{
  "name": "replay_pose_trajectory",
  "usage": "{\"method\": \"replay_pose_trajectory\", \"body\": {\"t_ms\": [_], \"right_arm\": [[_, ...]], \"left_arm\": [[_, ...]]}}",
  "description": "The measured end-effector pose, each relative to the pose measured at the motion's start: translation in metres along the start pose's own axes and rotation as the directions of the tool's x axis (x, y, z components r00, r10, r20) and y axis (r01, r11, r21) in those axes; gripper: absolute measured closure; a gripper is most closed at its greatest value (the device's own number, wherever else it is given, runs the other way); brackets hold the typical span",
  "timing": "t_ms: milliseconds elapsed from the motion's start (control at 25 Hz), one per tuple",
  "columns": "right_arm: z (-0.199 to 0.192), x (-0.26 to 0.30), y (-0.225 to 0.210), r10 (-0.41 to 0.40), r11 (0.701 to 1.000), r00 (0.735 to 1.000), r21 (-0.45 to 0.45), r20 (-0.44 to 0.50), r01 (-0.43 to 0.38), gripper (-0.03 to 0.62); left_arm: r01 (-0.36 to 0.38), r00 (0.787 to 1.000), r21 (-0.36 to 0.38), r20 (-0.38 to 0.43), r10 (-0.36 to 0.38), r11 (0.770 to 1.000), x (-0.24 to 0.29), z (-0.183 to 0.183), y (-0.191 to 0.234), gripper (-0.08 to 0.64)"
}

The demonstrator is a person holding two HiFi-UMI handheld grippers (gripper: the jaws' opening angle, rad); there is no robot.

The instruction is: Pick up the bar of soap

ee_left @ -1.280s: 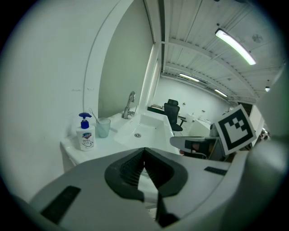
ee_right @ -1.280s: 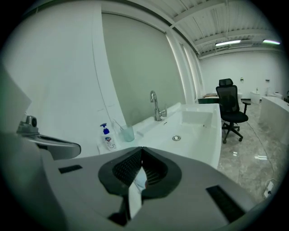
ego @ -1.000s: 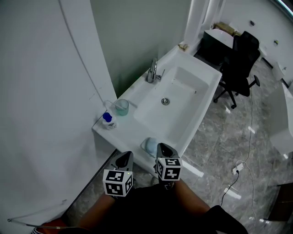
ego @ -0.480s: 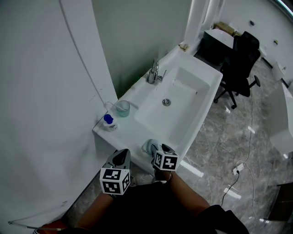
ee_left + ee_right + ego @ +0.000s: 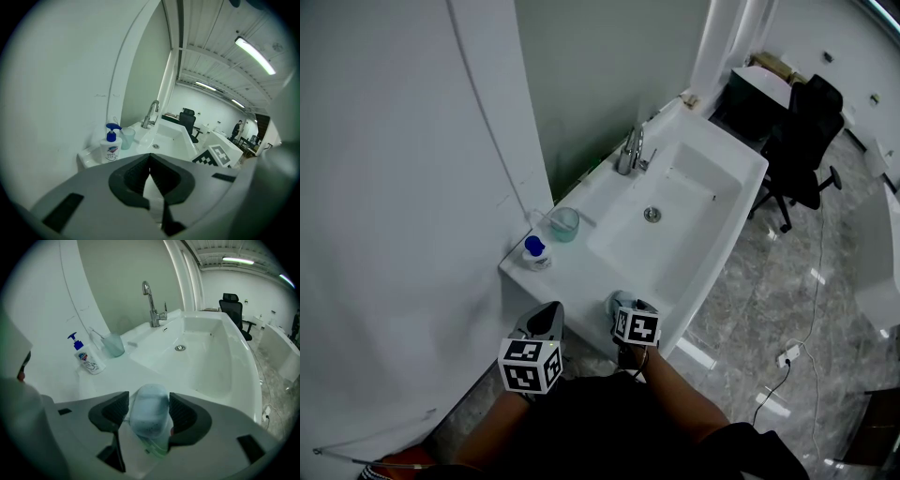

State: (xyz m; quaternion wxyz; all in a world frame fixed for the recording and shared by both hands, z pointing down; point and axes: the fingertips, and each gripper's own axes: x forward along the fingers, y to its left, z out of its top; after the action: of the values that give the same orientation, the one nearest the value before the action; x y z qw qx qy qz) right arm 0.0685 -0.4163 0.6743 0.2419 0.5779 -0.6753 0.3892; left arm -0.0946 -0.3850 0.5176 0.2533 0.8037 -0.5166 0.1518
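The pale blue bar of soap (image 5: 149, 420) lay on the front edge of the white worktop (image 5: 567, 281), just before the basin (image 5: 675, 211). It sat between the jaws of the right tool (image 5: 148, 399), which had just been opening and stood spread on either side, released. The left tool (image 5: 149, 161), just to the left, was clenched on nothing. A pump bottle (image 5: 88, 358) and a cup (image 5: 113, 344) stood together near the wall.
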Motion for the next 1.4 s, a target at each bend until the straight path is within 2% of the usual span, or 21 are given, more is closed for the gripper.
{"method": "replay_pose_trajectory", "body": {"t_ms": [280,600,1120,1400], "right_arm": [[-0.012,0.012,-0.004,-0.074,0.997,0.994,-0.009,-0.077,0.074,0.324],[-0.013,0.022,0.001,-0.141,0.979,0.983,-0.161,-0.117,0.122,0.324],[-0.012,0.022,0.002,-0.126,0.974,0.985,-0.205,-0.122,0.099,0.324],[-0.010,0.024,-0.001,-0.124,0.979,0.991,-0.167,-0.051,0.114,0.324]], "left_arm": [[0.009,1.000,0.006,-0.023,-0.009,1.000,0.005,0.000,0.008,0.551],[0.039,0.998,0.011,-0.042,-0.038,0.999,0.012,-0.003,0.006,0.551],[0.058,0.998,0.002,-0.039,-0.057,0.998,0.011,-0.007,0.000,0.551],[0.065,0.998,0.022,-0.027,-0.064,0.998,0.008,-0.003,-0.003,0.551]]}}
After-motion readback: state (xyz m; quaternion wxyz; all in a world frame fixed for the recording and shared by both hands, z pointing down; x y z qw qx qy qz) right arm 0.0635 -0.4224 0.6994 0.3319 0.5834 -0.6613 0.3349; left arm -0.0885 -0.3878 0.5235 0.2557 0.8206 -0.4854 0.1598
